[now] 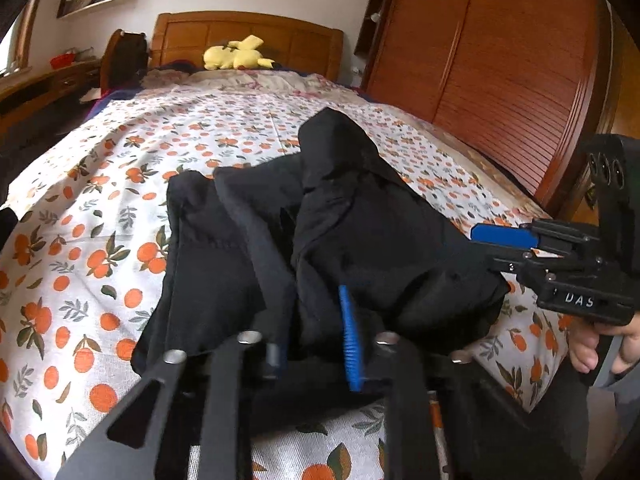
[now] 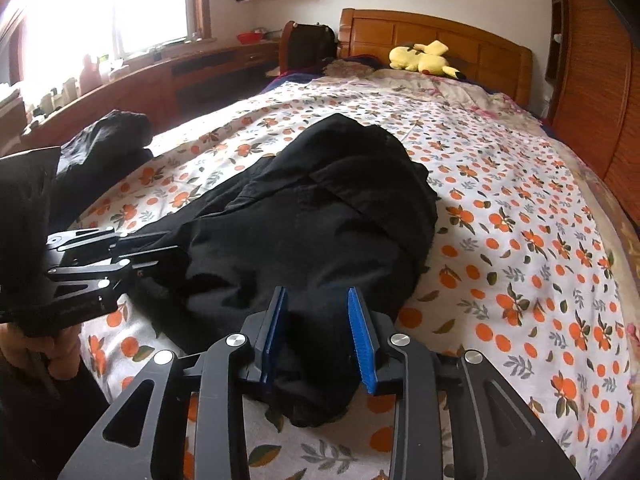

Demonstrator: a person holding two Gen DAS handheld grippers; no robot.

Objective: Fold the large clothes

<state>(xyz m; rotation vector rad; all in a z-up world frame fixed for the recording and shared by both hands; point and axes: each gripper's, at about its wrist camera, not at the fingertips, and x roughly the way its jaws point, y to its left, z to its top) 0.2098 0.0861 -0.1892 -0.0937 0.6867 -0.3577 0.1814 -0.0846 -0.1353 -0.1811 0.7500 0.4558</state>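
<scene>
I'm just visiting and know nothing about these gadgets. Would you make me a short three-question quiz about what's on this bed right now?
1. True or false: the black garment lies neatly folded flat on the bedsheet.
2. Multiple choice: what sits near the headboard? A) a yellow plush toy B) a laptop C) a stack of books
3. Fill in: cloth bunches between the blue pads of the right gripper, while the left gripper has cloth of the same ____ garment between its fingers.

Key:
1. False; it is crumpled in a heap.
2. A, the yellow plush toy.
3. black
</scene>
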